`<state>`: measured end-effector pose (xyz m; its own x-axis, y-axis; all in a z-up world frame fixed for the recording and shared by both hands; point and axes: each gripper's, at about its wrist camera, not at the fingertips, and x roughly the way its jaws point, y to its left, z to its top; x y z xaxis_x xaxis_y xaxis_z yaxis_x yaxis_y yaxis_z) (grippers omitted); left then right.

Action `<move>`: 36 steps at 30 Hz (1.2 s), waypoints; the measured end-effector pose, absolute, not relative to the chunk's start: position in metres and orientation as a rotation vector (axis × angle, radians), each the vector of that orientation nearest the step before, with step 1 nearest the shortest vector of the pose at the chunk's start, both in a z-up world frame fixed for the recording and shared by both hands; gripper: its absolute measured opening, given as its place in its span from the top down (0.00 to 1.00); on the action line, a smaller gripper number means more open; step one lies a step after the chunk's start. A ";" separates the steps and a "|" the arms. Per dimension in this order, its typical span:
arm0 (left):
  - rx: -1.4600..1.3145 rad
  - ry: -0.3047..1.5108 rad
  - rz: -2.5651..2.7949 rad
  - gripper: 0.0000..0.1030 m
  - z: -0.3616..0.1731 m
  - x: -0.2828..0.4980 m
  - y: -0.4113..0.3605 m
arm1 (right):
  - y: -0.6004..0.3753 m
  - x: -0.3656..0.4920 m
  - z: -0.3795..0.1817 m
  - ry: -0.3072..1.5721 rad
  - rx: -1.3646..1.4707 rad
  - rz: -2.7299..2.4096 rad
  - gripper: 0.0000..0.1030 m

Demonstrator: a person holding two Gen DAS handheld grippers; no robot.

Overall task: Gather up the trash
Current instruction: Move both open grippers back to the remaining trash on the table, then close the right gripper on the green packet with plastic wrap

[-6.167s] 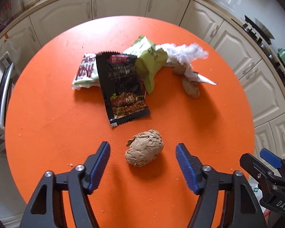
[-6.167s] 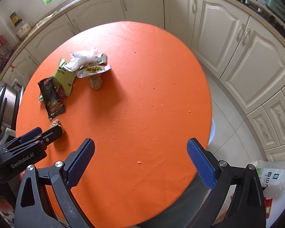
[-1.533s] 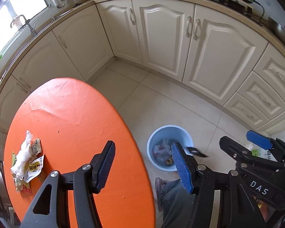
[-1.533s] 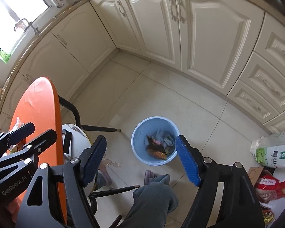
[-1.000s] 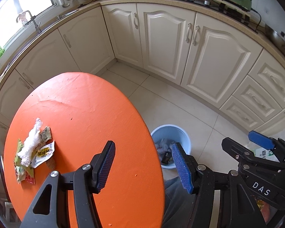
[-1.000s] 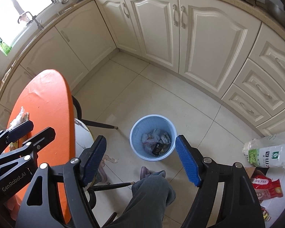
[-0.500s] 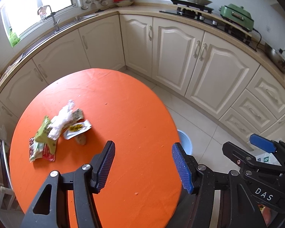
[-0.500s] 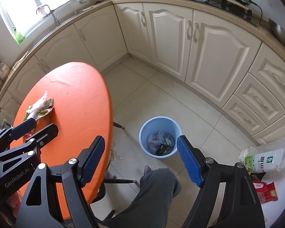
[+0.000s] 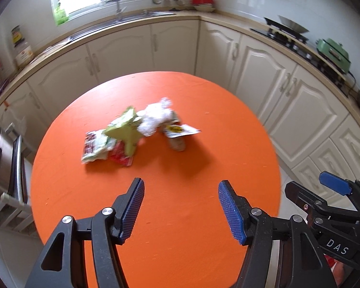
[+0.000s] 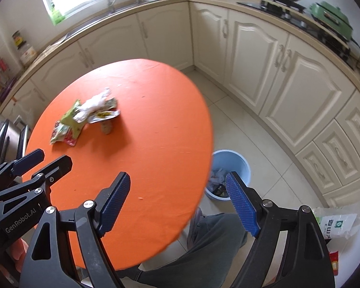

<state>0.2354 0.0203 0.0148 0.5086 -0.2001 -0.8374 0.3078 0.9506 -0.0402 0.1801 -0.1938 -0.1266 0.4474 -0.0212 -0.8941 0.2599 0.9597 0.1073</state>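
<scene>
Two wrist cameras look down at a round orange table (image 9: pixel 180 216) in a kitchen with cream cupboards.

At the far left of the table lies the remaining trash, a small heap. From left to right it holds a red and white wrapper (image 9: pixel 94 147), a green packet (image 9: pixel 126 129) lying over it, a crumpled white tissue (image 9: pixel 154 117), a small white and yellow sachet (image 9: pixel 180 129), and a brown lump (image 9: pixel 177 144) just below the sachet. The heap runs long from lower left to upper right.

The left gripper (image 9: pixel 180 210) hangs over the near part of the table, its blue pads moderately apart and nothing between them. The heap lies ahead of it and a little to the left, well apart from the pads. Further right, the right gripper (image 10: pixel 178 202) sits over the table's near edge, its jaws wide and empty; they have just been opening. The heap lies far ahead and to its left, so the left gripper is the nearer of the two. At the far right, on the tiled floor beside the table, stands a blue bin (image 10: pixel 230 168) with scraps inside, and a person's trouser leg (image 10: pixel 211 242) shows below it.

A second and a half ago both cameras faced the floor with the bin ahead of the jaws. Now both face the table. Six seconds ago a black packet and a second brown lump lay near the heap; neither is on the table now.
</scene>
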 end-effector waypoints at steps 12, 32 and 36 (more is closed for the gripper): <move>-0.010 1.014 -0.151 0.42 0.023 0.256 0.126 | -0.098 0.235 -0.135 1.146 0.137 -0.005 0.19; -0.136 1.109 -0.086 0.42 -0.020 0.374 0.205 | -0.011 0.379 -0.194 1.320 0.141 0.113 0.19; -0.148 1.120 -0.088 0.42 -0.030 0.397 0.210 | -0.017 0.404 -0.211 1.357 0.156 0.086 0.19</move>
<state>0.3971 0.2095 -0.0297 0.4334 -0.1446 -0.8895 -0.0039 0.9867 -0.1623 0.4041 -0.0174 -0.2111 0.2108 0.1517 -0.9657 0.0292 0.9865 0.1613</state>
